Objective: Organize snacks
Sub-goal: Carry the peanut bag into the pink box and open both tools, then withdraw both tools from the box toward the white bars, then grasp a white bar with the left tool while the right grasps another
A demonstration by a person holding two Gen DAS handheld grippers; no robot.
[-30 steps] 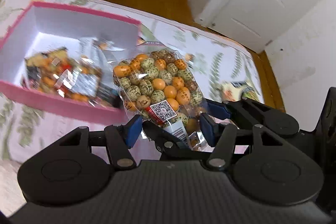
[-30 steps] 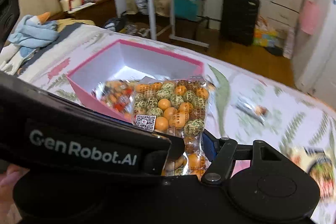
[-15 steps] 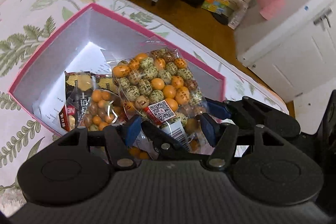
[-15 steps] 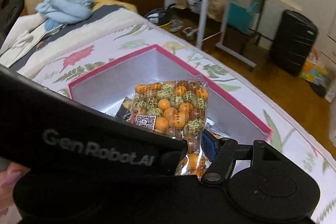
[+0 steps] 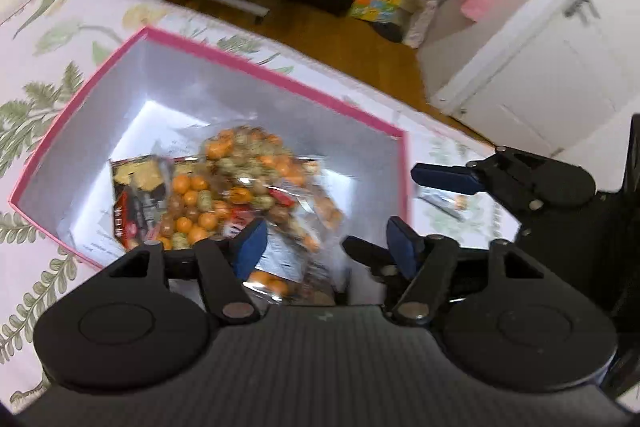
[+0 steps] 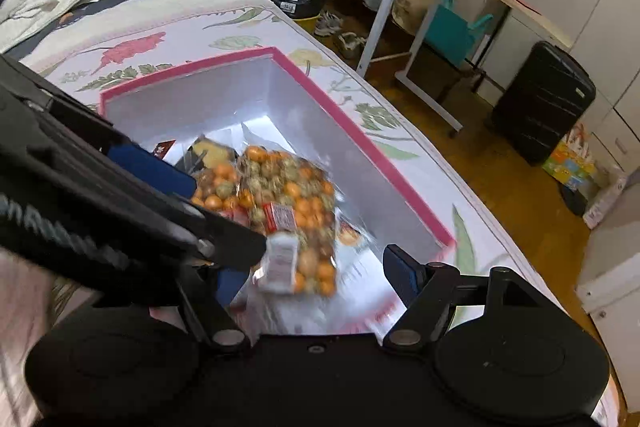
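left wrist view looked down into the pink-rimmed box [image 5: 280,75] sitting on the floral bedspread [image 5: 48,99], with the left gripper [image 5: 324,239] poised over its near edge. its jaws were opening, the blue pads standing apart, and the clear bag of orange and green snack balls [image 5: 264,183] appeared motion-blurred between and just beyond them, over the box interior, with neither pad pressing on it. whether the bag had already come to rest on the box floor could not be told from the blur. under and beside it in the box lay a dark snack packet [image 5: 136,199] and another clear bag of orange balls [image 5: 188,211]. the right gripper [image 5: 444,179] showed at the right of this view, over the box's right rim, one blue finger plainly seen. from the right wrist view, the right gripper [image 6: 316,275] also had its jaws opening, wide apart, with the same bag [image 6: 292,211] blurred ahead of them inside the box [image 6: 360,151] and free of both pads. the left gripper [image 6: 152,167] crossed the left side of that picture. a small wrapped snack [image 5: 444,203] lay on the bedspread just outside the box's right wall.
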